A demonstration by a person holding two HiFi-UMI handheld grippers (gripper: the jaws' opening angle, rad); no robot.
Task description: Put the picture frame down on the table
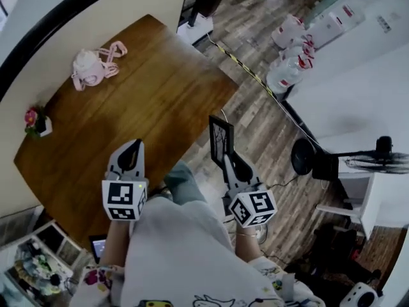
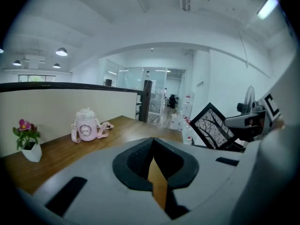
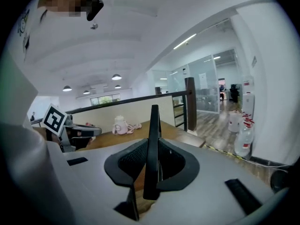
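Our right claw (image 1: 229, 162) is clamped on the picture frame (image 1: 220, 139), which stands upright in its jaws, off the bench (image 1: 147, 94) and over the floor just past its near corner. Our left claw (image 1: 132, 149) hovers above the bench edge with its jaws pressed together on nothing. To do this well, we should carry the frame across to the bare middle of the bench, well apart from the pink bottle (image 1: 89, 68) and the flower pot (image 1: 36, 121). We'd then tip it flat, touch one edge down first, and only then let go.
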